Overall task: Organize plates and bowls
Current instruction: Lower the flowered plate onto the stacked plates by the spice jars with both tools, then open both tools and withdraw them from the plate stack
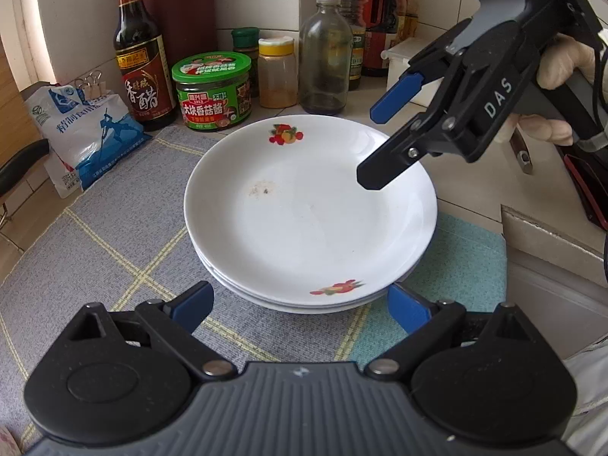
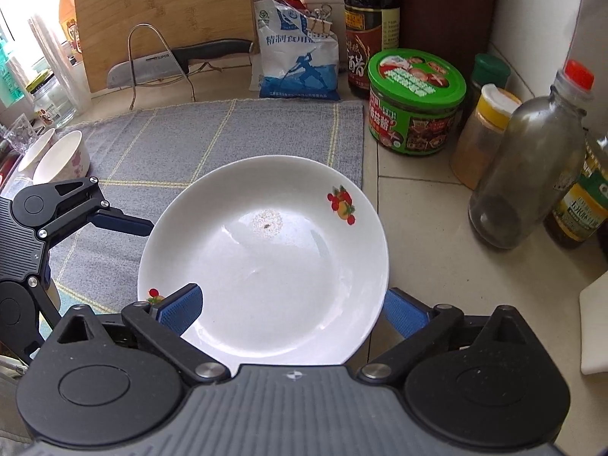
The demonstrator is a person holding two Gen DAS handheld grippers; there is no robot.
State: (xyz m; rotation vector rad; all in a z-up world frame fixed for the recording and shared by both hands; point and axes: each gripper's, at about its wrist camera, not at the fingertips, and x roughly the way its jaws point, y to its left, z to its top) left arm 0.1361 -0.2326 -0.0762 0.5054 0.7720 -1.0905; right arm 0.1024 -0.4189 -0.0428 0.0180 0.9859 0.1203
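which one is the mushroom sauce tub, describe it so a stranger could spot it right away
Start at the stack of white plates on the grey mat, then look just past the far rim to the row of condiments along the wall. The tub stands between the tall dark vinegar bottle and the yellow-capped spice jar. It is the only short, wide container there, with a bright green lid and label.

A grey checked mat [image 2: 228,140] lies on the tiled bench [image 2: 418,235]. Behind it stand a vinegar bottle [image 1: 142,57], a green-lidded sauce jar [image 1: 212,91], a salt bag [image 2: 300,57], a yellow-capped spice jar [image 1: 277,72], a red-capped glass bottle [image 1: 325,57], a cutting board [image 2: 163,15] and a knife [image 2: 178,62].
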